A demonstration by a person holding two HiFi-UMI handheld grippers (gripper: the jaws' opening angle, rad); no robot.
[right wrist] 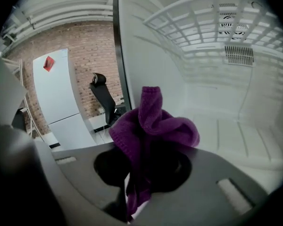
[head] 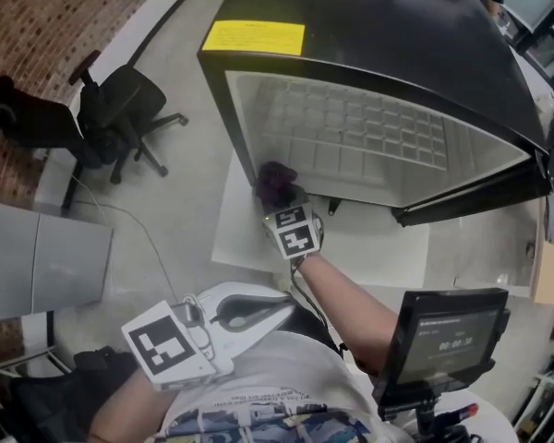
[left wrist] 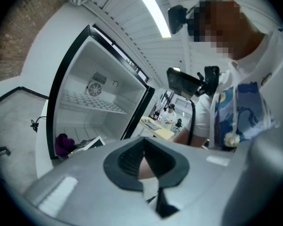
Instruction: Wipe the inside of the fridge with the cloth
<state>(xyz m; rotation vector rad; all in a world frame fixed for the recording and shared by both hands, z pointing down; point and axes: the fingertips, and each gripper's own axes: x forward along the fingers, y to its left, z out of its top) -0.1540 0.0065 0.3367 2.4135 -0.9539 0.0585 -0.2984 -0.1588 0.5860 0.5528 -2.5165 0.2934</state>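
A small black fridge (head: pixel 369 35) stands open, its white inside (head: pixel 351 127) bare apart from a wire shelf (right wrist: pixel 203 27). My right gripper (head: pixel 282 197) is at the fridge's lower left front corner, shut on a bunched purple cloth (right wrist: pixel 151 121), which also shows as the purple cloth (head: pixel 275 181) in the head view and the purple cloth (left wrist: pixel 63 142) in the left gripper view. The cloth is near the left inner wall (right wrist: pixel 146 55); whether it touches it I cannot tell. My left gripper (head: pixel 249 314) is held back near the person's body, shut and empty, well short of the fridge (left wrist: pixel 99 93).
The open fridge door (head: pixel 342 247) lies low in front. A black office chair (head: pixel 111 118) stands to the left on the concrete floor. A grey cabinet (head: pixel 37 261) sits at the far left. A screen on a stand (head: pixel 443 340) is at the lower right.
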